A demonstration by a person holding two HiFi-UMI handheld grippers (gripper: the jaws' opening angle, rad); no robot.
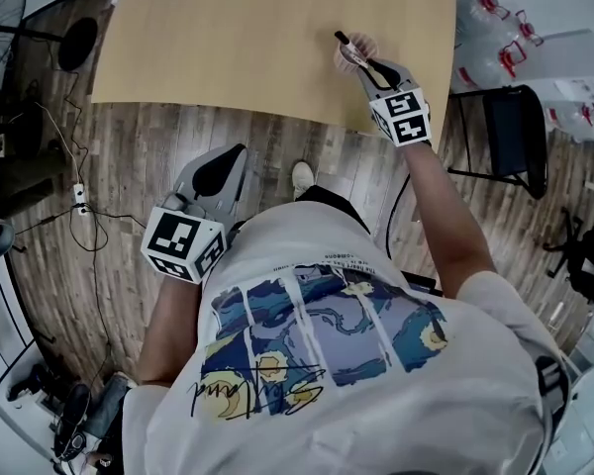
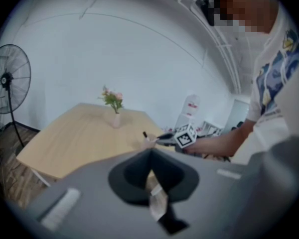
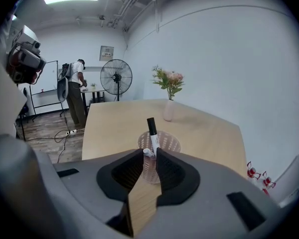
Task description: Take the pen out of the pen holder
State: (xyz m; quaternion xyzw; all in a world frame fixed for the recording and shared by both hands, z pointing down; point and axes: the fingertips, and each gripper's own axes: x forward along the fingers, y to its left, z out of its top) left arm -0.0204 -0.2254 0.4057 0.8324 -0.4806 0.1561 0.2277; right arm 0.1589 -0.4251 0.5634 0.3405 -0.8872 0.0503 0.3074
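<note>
The pen [image 3: 151,132] has a white body and a black cap on top. It stands almost upright, a little tilted, with its lower end inside the holder [image 3: 165,142]. The jaws of the right gripper [image 3: 150,154] close on its white body. The holder is a pale mesh cup, upright on the table [image 1: 228,38], near the table's edge.

Two grippers, left gripper [image 1: 234,160], right gripper [image 1: 351,55], one pen [image 3: 151,128], one pen holder [image 3: 170,144], one table [image 1: 228,38]; one vase [image 3: 168,111], one fan [image 3: 116,77]
</note>
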